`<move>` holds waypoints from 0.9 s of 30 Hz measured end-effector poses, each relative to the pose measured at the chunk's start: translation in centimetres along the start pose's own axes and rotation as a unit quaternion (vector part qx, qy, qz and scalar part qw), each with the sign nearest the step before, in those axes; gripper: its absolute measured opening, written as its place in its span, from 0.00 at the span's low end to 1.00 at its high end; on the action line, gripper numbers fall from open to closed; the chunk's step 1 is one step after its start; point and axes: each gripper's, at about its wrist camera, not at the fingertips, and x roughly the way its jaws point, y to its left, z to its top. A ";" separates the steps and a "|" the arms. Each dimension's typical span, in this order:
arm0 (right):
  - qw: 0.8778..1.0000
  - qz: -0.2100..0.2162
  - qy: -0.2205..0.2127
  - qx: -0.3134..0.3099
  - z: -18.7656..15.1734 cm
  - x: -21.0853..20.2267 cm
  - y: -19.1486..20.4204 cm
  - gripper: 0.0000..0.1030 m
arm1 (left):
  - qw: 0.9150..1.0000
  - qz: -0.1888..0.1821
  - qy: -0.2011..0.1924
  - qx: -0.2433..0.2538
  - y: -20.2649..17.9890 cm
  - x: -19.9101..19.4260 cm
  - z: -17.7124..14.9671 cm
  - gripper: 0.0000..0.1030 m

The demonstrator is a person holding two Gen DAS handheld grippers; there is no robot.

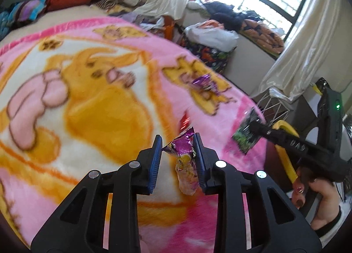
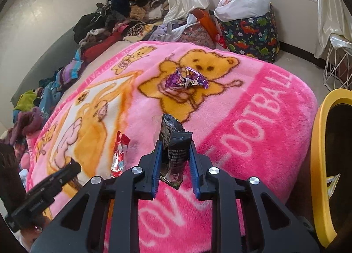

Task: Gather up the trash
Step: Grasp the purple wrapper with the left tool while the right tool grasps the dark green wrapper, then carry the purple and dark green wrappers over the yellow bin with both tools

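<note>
A pink bear-print blanket (image 2: 253,107) covers the bed and fills both views. Along its far left edge lies a heap of clothes (image 2: 103,30); far right on the floor stands a dinosaur-print basket (image 2: 250,35). A yellow bin (image 2: 319,165) sits at the near right, just beside the bed.

The right gripper (image 2: 176,154) pinches a dark wrapper (image 2: 175,149) upright between its blue pads, above the blanket. The left gripper (image 1: 178,154) is closed on a purple and yellow wrapper (image 1: 183,160). A crumpled purple wrapper (image 2: 187,78) lies farther off on the bear print, and a red and silver wrapper (image 2: 118,156) lies near, left of the right gripper.
</note>
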 end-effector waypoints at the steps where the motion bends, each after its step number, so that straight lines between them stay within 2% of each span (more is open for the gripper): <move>1: 1.000 0.000 -0.002 -0.001 0.0 -0.2 0.0 0.22 | 1.000 -0.004 -0.004 0.004 -0.5 -0.2 0.2 0.21; 10: 1.000 -0.003 -0.027 0.008 0.3 -3.3 -1.3 0.22 | 0.999 -0.032 -0.023 0.038 -4.7 -0.5 1.4 0.21; 27: 0.993 -0.034 -0.088 0.074 0.6 -9.2 -7.8 0.22 | 0.992 -0.074 -0.036 0.093 -11.4 0.0 1.8 0.22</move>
